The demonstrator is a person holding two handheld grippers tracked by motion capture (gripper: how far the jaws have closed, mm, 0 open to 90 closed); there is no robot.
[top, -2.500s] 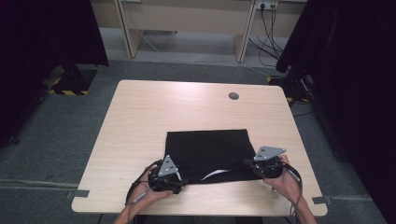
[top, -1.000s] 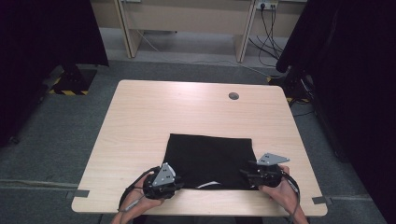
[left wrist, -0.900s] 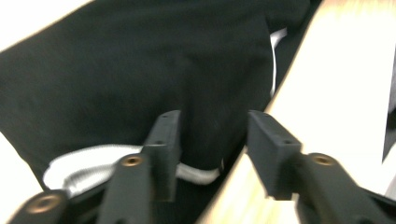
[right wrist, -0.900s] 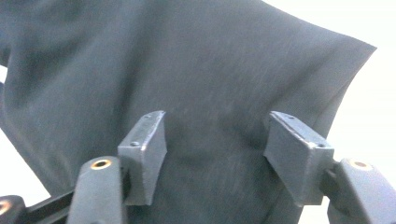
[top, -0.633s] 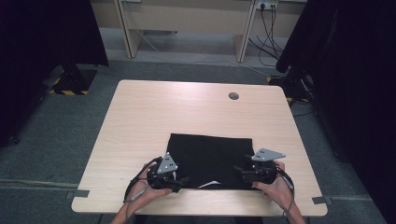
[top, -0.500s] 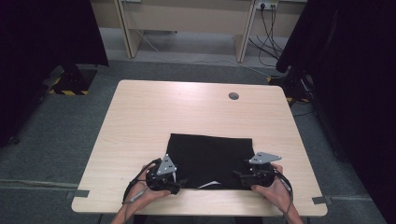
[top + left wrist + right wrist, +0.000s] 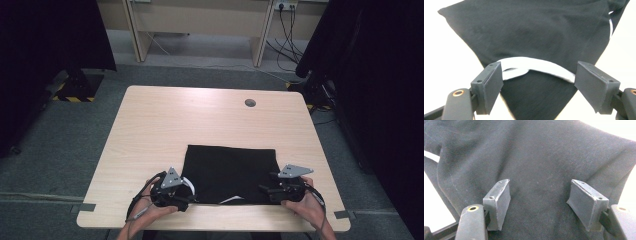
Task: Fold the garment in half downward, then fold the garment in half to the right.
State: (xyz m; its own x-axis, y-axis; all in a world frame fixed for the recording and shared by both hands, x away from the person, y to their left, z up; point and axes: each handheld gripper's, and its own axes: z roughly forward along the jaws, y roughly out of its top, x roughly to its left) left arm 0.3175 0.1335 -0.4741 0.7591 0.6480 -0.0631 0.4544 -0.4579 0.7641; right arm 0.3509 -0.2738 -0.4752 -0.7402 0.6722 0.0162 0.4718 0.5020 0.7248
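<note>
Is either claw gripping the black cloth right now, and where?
Neither. Both the left claw and right claw stand open over the black cloth, nothing pinched.

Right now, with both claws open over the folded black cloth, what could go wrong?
The left claw has just opened over the white strip on the folded black fabric cloth; closing may pinch the strip alone. The cloth lies near the light wooden table edge, so a pull may drag it off.

the black garment (image 7: 230,172) is matt woven cloth with a fine rough weave (a smooth white band (image 7: 534,65) crosses it). the worktop (image 7: 200,120) looks like pale, smooth wood laminate. each hand-held gripper's pads (image 7: 587,203) are dull black plastic.
</note>
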